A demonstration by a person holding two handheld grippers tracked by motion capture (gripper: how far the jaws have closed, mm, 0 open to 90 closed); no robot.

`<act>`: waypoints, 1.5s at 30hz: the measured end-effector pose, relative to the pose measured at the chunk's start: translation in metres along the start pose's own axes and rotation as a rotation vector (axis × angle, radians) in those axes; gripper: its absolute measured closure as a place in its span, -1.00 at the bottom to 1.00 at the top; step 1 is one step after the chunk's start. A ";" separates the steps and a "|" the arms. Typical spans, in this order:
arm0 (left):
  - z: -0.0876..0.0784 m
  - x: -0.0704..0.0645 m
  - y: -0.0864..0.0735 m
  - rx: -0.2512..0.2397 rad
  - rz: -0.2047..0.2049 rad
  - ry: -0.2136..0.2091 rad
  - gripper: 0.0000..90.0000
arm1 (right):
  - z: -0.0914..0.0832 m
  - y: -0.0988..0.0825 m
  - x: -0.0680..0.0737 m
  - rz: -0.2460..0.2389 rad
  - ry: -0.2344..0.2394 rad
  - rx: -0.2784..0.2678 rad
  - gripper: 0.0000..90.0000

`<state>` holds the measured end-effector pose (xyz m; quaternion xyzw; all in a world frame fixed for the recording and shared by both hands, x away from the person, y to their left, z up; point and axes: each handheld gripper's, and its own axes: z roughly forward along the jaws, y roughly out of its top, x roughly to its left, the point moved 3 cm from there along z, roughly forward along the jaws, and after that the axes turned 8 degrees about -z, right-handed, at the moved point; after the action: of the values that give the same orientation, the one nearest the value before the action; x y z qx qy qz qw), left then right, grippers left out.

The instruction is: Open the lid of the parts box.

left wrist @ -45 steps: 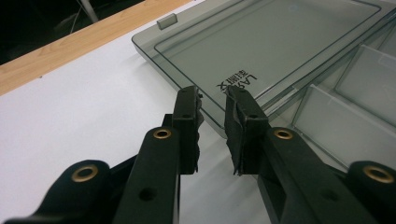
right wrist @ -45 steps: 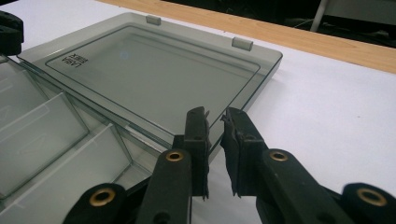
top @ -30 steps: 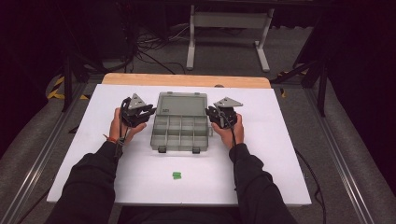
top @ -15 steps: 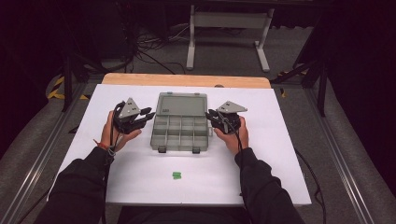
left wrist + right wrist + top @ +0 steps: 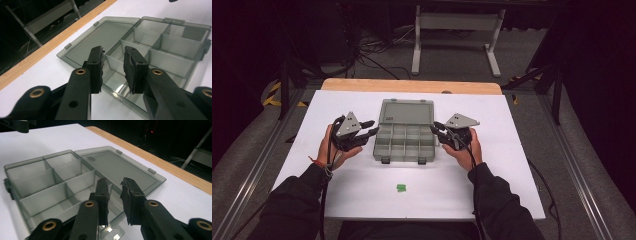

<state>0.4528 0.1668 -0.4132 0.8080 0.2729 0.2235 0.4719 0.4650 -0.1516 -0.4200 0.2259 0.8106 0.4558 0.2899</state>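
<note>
Your organiser box (image 5: 404,132) lies open at the middle of the white tabletop (image 5: 512,170), its lid folded flat on the far side of the compartments, toward the wooden edge strip (image 5: 412,86). A small raised mark sits on the lid near the hinge in the right gripper view (image 5: 91,158), too small to read.

Your left gripper (image 5: 371,128) hovers just beside the box's left side. Its jaws have just been opening and now stand a narrow gap apart with nothing between them; in the left gripper view (image 5: 113,67) the box's dividers show through that gap.

Your right gripper (image 5: 438,133) hovers just beside the box's right side, jaws likewise narrowly parted and empty; the right gripper view (image 5: 115,195) looks past them onto the lid and the nearest compartments.

A small green piece (image 5: 401,187) lies on the tabletop on your side of the box, well apart from both grippers.
</note>
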 end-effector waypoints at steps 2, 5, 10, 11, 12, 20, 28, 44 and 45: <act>-0.003 -0.003 -0.001 -0.003 0.003 -0.013 0.43 | -0.003 -0.001 0.004 -0.017 0.010 0.006 0.67; -0.009 -0.009 -0.003 -0.012 0.033 -0.026 0.31 | -0.008 -0.001 0.009 -0.048 0.024 0.014 0.66; -0.017 -0.014 -0.005 -0.027 0.021 -0.034 0.15 | -0.021 -0.002 0.017 -0.073 0.042 0.004 0.63; -0.019 -0.014 -0.006 -0.029 0.017 -0.036 0.09 | -0.023 -0.002 0.018 -0.074 0.043 -0.001 0.63; -0.020 -0.015 -0.007 -0.033 0.014 -0.044 0.05 | -0.025 -0.001 0.019 -0.077 0.043 -0.006 0.63; -0.027 -0.029 -0.013 -0.030 0.025 -0.071 -0.30 | -0.038 -0.005 0.027 -0.093 0.053 -0.011 0.53; -0.036 -0.043 -0.020 -0.041 0.012 -0.139 -0.49 | -0.057 -0.012 0.032 -0.085 0.030 -0.006 0.02; -0.034 -0.073 -0.032 0.026 0.013 -0.250 -0.76 | -0.085 -0.034 0.042 -0.082 -0.021 0.055 -0.75; -0.033 -0.075 -0.033 0.034 0.015 -0.260 -0.76 | -0.085 -0.034 0.042 -0.082 -0.021 0.055 -0.75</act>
<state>0.3689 0.1526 -0.4351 0.8400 0.2072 0.1159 0.4879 0.3734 -0.1936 -0.4252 0.2054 0.8284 0.4186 0.3103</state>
